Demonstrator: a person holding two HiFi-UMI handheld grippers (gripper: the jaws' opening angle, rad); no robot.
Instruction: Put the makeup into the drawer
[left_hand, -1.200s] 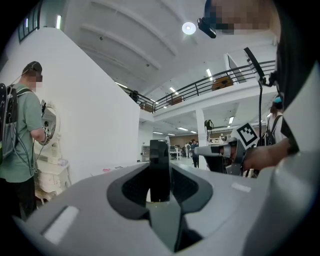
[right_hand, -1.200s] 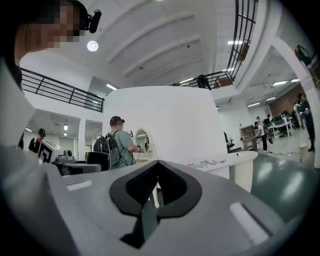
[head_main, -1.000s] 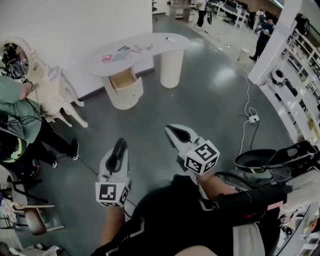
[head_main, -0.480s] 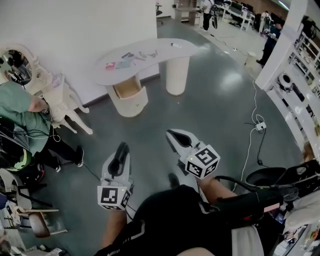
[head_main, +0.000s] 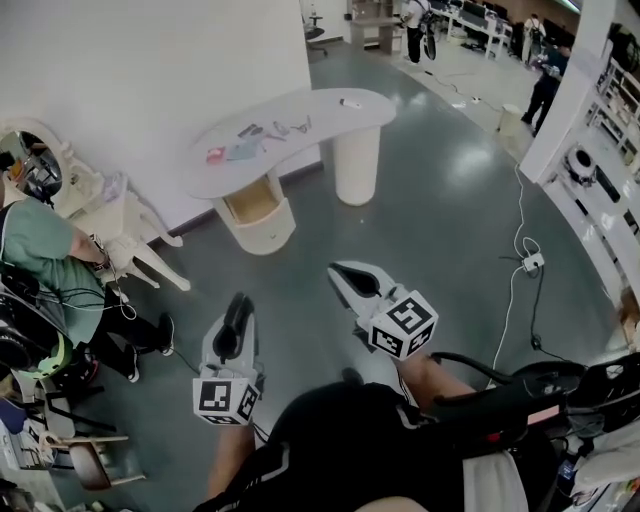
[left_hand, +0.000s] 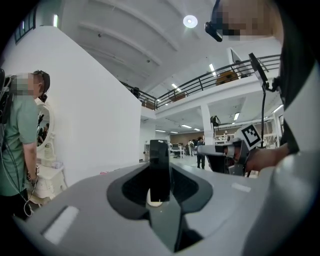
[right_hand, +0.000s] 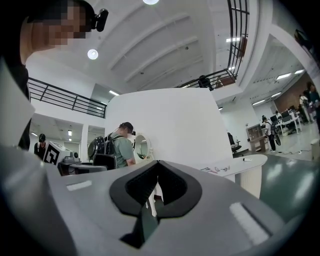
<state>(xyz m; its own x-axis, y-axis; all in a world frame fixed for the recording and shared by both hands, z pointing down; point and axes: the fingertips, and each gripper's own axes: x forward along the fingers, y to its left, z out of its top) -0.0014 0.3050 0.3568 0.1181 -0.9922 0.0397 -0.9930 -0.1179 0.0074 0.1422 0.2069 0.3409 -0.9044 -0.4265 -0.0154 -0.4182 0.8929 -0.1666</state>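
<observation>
Standing well apart from the curved table (head_main: 335, 105) at 12 o'clock: approach step, seemingly. Gripping a dark slab (left_hand: 159, 170), likely a cosmetic, in the left gripper (head_main: 240, 305), jaws narrowed onto it; holding the right gripper (head_main: 343, 275) pinched together on nothing. Seeing more makeup (head_main: 245, 150) scattered toward the tabletop's 9 o'clock end, open drawer (head_main: 250, 203) just beneath. Next, probably: closing the gap, then lowering the slab into that drawer.

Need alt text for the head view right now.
Two hand-held grippers point across grey floor toward a curved white table with makeup on top and its drawer open. The left gripper holds a slim black item; the right gripper is shut, empty. A person in green is at left.
</observation>
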